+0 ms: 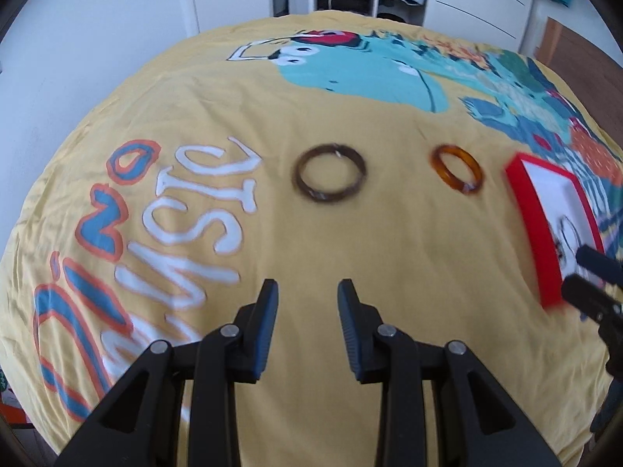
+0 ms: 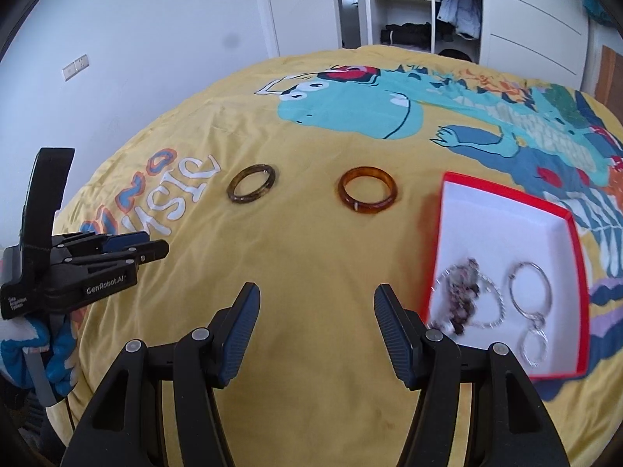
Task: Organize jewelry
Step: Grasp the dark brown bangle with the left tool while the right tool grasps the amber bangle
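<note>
While both bangles lie loose | left gripper (image 1: pixel 307 295) jaws apart, empty | right gripper (image 2: pixel 316 301) jaws wide, empty

We worked in a home bedroom: a bed (image 2: pixel 311 272) covered by a yellow children's duvet with a dinosaur print (image 2: pixel 350 113) filled the foreground. Behind it stood an open wardrobe (image 2: pixel 405 4) with folded clothes on shelves and hanging jackets (image 2: pixel 459 0), beside a white door (image 2: pixel 303 4) and plain walls.
</note>
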Demonstrator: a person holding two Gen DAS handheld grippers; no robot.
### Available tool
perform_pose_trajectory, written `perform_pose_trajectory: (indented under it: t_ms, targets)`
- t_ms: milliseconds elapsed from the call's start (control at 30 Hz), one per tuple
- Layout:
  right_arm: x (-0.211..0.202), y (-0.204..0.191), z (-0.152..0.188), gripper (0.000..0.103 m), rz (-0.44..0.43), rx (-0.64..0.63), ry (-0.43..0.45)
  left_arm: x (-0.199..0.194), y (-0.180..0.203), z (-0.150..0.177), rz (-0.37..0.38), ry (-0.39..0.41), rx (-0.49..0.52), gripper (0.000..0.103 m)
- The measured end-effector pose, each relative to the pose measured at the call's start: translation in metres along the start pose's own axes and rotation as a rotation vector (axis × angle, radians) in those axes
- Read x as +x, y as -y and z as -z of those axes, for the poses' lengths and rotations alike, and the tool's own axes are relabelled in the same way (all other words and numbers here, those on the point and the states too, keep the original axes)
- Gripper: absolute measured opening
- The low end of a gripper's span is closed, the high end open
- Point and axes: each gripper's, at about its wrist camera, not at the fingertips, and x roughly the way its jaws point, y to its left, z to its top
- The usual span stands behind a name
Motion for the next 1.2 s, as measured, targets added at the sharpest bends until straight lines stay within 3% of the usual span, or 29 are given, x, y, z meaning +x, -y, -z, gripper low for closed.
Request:
perform_pose_trajectory:
  t_ms: [200, 367, 767, 967, 1067, 1200]
  targets:
    - [0.042, 0.012, -0.039, 0.055, -0.017, 0.002, -0.001, 0.044, -0.019, -0.054, -0.009, 0.004, -0.026, 0.030]
    - [0.078, 0.026, -0.064, 0.051, -0.014, 0.018, -0.014, 0.084, -0.024, -0.075, 0.008, -0.032, -0.036, 0.030]
    - [0.161, 0.041, -0.085, 0.038, -0.011, 0.060, -0.114, 0.136, -0.032, -0.081, 0.060, -0.077, -0.035, 0.030]
    - [0.179, 0.039, -0.079, 0.033, -0.021, 0.070, -0.124, 0.142, -0.021, -0.079, 0.029, -0.052, 0.022, 0.030]
    - [0.183, 0.038, -0.079, 0.026, -0.026, 0.061, -0.122, 0.144, -0.017, -0.078, 0.017, -0.036, 0.030, 0.029]
    - [0.185, 0.039, -0.081, 0.012, -0.044, 0.072, -0.119, 0.142, -0.012, -0.078, 0.002, -0.012, 0.052, 0.011]
